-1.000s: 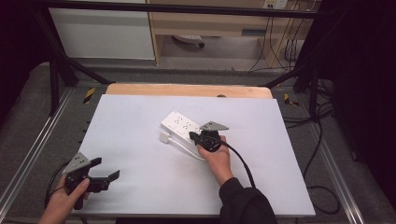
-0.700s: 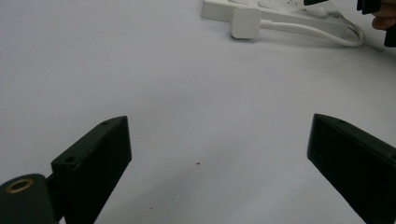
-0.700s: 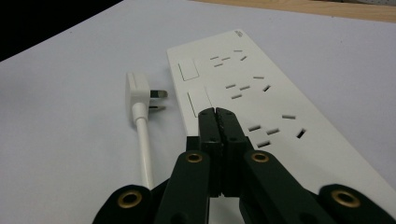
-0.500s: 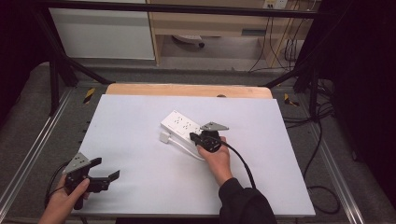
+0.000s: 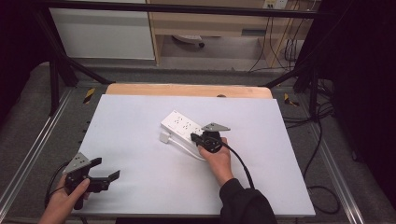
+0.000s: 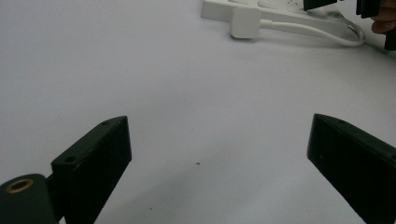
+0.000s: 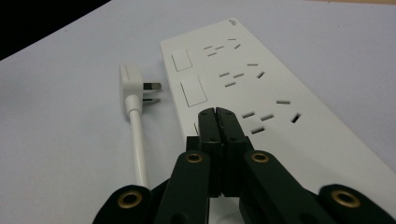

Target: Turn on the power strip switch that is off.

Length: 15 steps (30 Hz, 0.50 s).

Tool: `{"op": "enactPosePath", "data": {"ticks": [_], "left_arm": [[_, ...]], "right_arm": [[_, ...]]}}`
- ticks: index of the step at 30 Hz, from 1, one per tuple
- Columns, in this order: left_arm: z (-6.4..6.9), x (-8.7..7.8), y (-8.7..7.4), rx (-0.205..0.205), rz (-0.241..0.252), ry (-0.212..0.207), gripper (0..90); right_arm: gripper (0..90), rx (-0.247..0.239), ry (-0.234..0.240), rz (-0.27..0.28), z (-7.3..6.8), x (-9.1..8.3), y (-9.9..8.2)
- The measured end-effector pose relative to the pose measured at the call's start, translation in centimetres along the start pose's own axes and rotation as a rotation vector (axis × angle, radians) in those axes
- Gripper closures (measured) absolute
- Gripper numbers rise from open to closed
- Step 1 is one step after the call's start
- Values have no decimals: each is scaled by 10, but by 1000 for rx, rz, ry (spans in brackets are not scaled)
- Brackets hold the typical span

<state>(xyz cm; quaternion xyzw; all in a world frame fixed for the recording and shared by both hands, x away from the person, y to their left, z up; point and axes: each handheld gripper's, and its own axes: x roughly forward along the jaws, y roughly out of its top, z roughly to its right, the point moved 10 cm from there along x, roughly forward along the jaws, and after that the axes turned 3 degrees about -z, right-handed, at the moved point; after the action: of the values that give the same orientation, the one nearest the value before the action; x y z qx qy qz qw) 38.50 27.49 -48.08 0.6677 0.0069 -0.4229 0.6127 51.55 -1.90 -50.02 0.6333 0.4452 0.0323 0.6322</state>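
White power strip lying flat near the middle of the table, its plug and cord beside it, unplugged. The right gripper, jaws clenched together on nothing, rests its tips over the third rocker switch; pressing appears under way, with two nearer-end switches untouched. The left gripper, jaws spread wide, idles well apart near the table's front corner.

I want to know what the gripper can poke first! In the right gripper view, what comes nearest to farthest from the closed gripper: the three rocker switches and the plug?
1. The switch right at the right gripper's tips, half hidden.
2. The middle switch, just beyond.
3. The far switch and the white plug off to the left: too close to call.
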Motion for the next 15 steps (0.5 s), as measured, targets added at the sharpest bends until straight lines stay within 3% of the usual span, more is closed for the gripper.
{"op": "enactPosePath", "data": {"ticks": [15], "left_arm": [[0,0,0,5,0,5,65]], "right_arm": [[900,-25,-7,1,-2,1,0]]}}
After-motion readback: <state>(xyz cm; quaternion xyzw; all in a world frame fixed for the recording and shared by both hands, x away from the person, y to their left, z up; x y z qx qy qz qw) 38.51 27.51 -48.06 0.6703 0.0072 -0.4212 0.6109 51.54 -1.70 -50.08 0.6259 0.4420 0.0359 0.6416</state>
